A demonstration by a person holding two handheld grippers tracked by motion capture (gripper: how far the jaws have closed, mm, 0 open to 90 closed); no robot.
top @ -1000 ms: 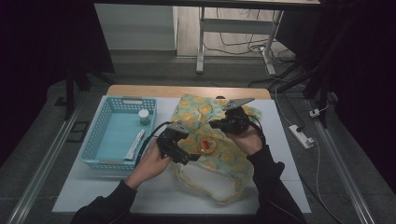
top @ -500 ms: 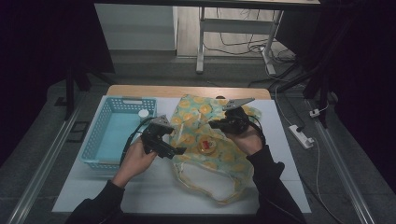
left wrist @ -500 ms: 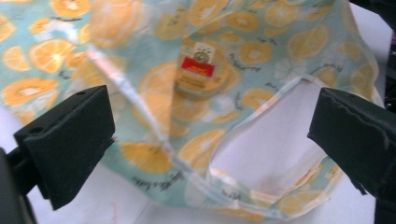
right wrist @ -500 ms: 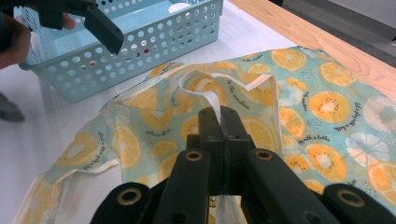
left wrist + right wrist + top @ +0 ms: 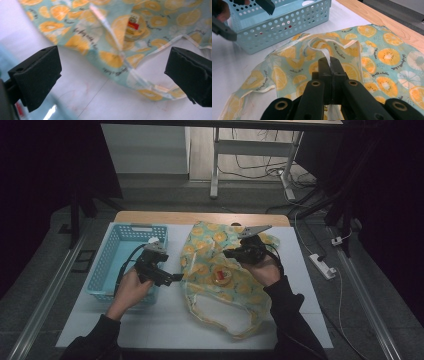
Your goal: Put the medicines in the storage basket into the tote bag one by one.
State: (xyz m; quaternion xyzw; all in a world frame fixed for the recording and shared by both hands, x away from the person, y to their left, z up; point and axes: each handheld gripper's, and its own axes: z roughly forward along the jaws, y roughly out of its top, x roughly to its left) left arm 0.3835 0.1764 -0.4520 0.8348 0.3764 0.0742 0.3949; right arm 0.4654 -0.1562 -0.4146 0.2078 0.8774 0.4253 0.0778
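The orange-print bag (image 5: 222,280) is lying flat mid-table with a small round tin (image 5: 221,275) inside. The right gripper (image 5: 331,65) is pinched tight on the bag's white handle strip (image 5: 322,51). The left gripper (image 5: 175,278) sits just beside the bag's edge, jaws wide apart, holding nothing, with the blue basket (image 5: 107,265) right next to it.

Dim surroundings, softly blurred close-ups
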